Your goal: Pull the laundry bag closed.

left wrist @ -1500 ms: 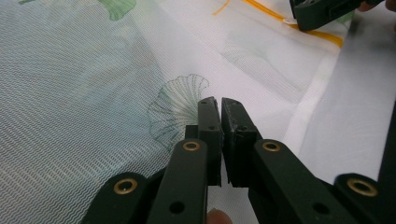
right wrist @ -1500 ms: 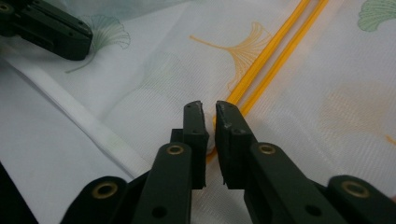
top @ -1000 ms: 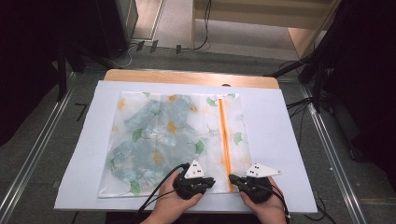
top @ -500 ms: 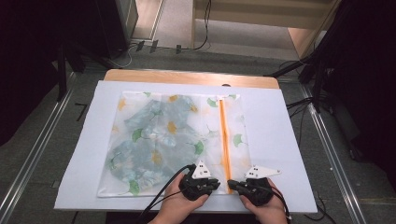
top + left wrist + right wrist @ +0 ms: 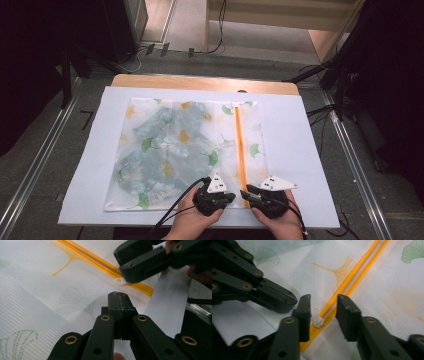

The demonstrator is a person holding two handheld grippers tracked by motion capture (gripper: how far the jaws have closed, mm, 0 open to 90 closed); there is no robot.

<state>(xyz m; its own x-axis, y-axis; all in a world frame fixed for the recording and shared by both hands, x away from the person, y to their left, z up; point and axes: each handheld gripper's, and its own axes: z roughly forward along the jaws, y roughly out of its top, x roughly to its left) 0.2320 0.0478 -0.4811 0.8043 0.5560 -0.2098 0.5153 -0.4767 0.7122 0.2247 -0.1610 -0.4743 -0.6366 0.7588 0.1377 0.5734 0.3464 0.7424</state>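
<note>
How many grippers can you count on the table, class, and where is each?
2. The left gripper is shut, beside the orange zipper on the bag's near edge; the right gripper, open, straddles the white slider.

Around the desk: white cover, grey floor, rails and cables

A white sheet [image 5: 300,150] covers most of the desk [image 5: 200,81], whose wooden far edge shows beyond it. Grey floor [image 5: 45,165] surrounds the desk, with a metal rail [image 5: 35,172] running along the left side and another rail [image 5: 357,172] along the right. Black cables [image 5: 320,112] trail over the floor at the right, and more cables [image 5: 215,35] lie beyond the far edge, near a pale wooden board [image 5: 280,10] at the top
</note>
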